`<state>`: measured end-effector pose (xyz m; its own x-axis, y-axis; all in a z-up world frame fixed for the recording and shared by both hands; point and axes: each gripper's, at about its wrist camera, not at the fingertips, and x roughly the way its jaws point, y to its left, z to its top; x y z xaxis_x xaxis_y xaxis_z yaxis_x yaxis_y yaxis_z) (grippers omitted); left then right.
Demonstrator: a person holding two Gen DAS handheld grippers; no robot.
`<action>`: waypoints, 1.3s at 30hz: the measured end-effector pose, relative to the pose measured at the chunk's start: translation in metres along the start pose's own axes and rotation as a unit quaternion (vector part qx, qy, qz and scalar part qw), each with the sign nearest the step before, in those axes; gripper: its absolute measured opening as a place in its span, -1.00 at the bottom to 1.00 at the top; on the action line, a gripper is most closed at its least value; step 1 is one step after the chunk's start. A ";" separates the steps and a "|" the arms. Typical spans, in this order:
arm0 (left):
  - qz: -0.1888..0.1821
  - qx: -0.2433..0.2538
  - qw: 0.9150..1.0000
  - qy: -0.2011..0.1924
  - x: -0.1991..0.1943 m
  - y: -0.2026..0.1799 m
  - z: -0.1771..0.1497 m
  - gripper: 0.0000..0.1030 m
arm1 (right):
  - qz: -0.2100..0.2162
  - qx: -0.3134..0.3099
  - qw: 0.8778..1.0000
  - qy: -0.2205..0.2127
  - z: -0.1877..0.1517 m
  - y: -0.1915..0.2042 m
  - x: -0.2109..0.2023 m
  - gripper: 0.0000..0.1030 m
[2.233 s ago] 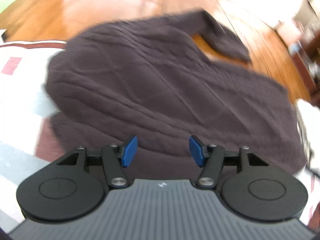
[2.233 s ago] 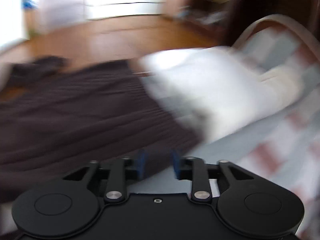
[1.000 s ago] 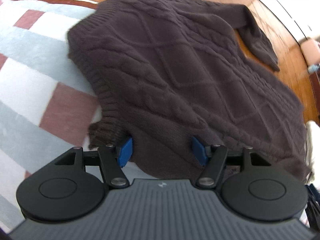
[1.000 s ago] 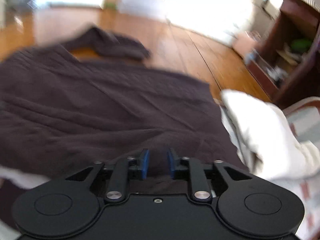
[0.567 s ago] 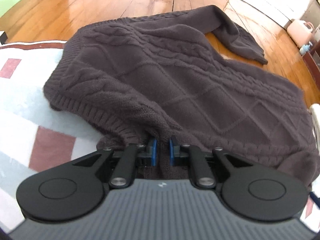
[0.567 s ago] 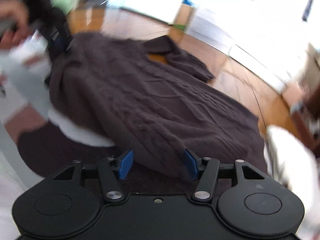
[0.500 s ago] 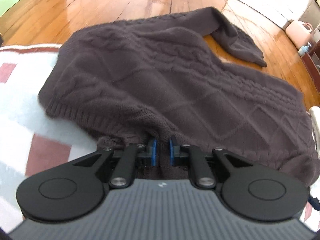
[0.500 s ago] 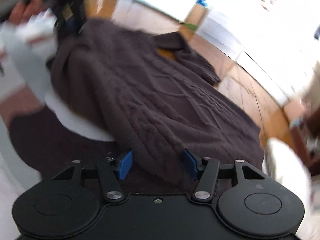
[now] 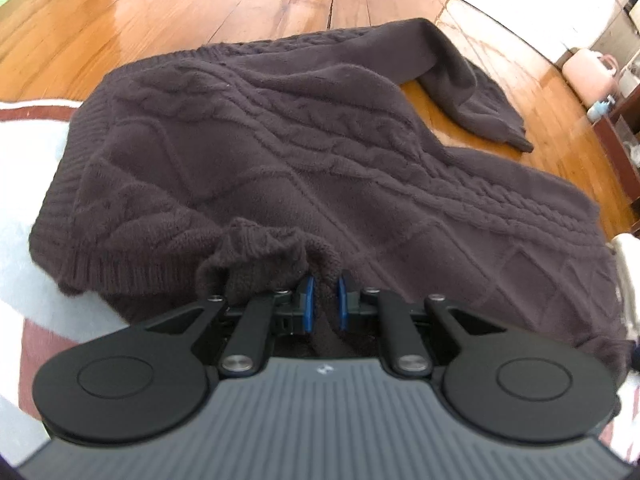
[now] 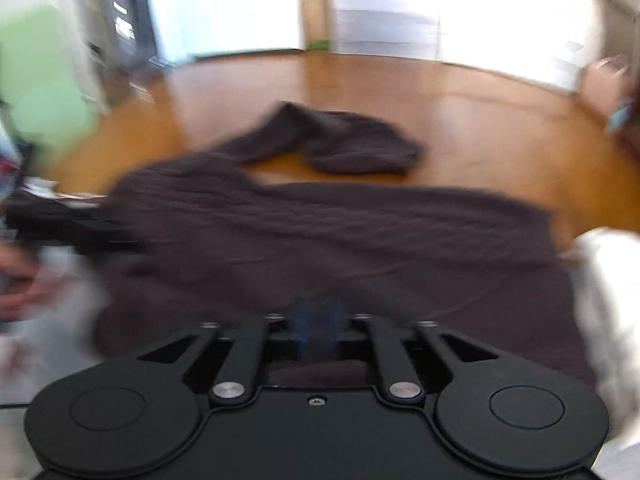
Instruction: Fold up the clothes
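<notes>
A dark brown cable-knit sweater (image 9: 304, 168) lies spread across a checked blanket and the wooden floor, one sleeve (image 9: 460, 80) stretched out on the floor. My left gripper (image 9: 323, 300) is shut on the sweater's near ribbed hem, which bunches up just left of the fingers. In the blurred right wrist view the same sweater (image 10: 320, 232) lies ahead, and my right gripper (image 10: 318, 320) has its blue pads close together on the sweater's near edge.
A light blue, white and maroon checked blanket (image 9: 24, 152) lies under the sweater's left side. White fabric (image 10: 604, 280) sits at the right. Glossy wooden floor (image 9: 160, 12) stretches beyond. The other gripper and a hand (image 10: 36, 248) show at the left of the right wrist view.
My right gripper went from wide open to closed on the sweater's edge and swung around. My left gripper stayed shut on the hem, which now bunches more.
</notes>
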<state>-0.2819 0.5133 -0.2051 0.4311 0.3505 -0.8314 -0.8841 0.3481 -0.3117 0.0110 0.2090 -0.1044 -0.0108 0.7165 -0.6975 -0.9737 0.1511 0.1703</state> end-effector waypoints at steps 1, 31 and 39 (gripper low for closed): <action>0.001 -0.002 1.000 0.001 0.001 0.000 0.000 -0.78 | 0.039 -0.008 0.999 0.010 -0.009 0.008 -0.004 -0.13; -0.025 -0.064 0.998 0.012 0.004 0.019 -0.001 -0.73 | -0.267 -0.218 0.939 -0.012 0.009 0.042 0.019 -1.00; 0.003 -0.040 0.999 0.002 0.005 0.016 0.003 -0.69 | -0.207 0.039 0.978 -0.007 -0.030 -0.019 -0.014 0.15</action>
<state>-0.2932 0.5234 -0.2132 0.4253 0.3484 -0.8353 -0.8982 0.2760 -0.3422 0.0224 0.1761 -0.1189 0.3839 0.5931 -0.7077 -0.8742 0.4803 -0.0717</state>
